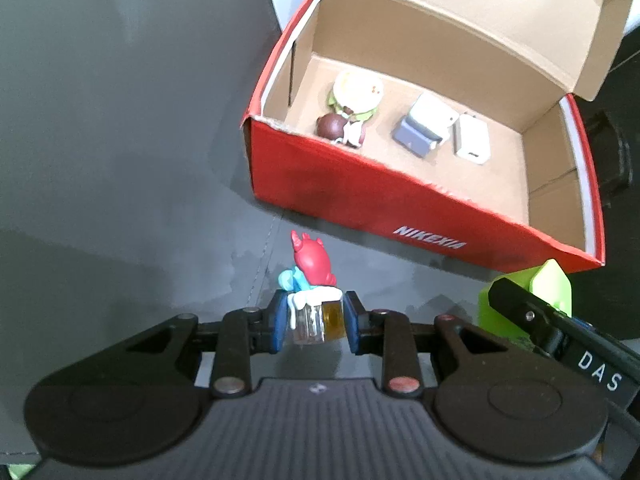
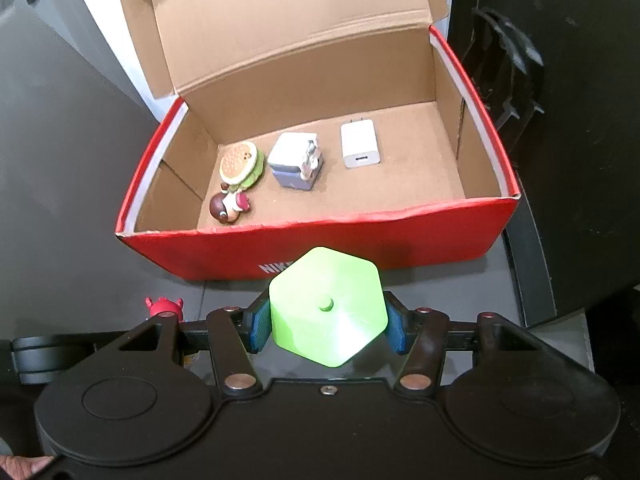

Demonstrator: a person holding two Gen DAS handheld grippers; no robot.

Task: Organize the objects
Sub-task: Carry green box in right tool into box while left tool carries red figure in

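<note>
My left gripper (image 1: 315, 326) is shut on a small toy figure (image 1: 310, 276) with a red head, blue body and clear base, held over the dark grey table in front of the red shoebox (image 1: 360, 196). My right gripper (image 2: 328, 326) is shut on a lime-green hexagonal object (image 2: 328, 312), which also shows in the left wrist view (image 1: 524, 304). The open shoebox (image 2: 360, 236) holds a burger toy (image 2: 240, 164), a small brown-headed figure (image 2: 228, 206), a white-and-blue charger cube (image 2: 294, 164) and a white USB charger (image 2: 360, 150). The figure's red head also shows in the right wrist view (image 2: 164, 306).
The box lid (image 2: 280, 20) stands open behind the box. A black plastic object (image 2: 508, 80) lies right of the box. A white wall edge (image 2: 104, 40) is at the back left. The dark grey table (image 1: 120, 140) stretches to the left.
</note>
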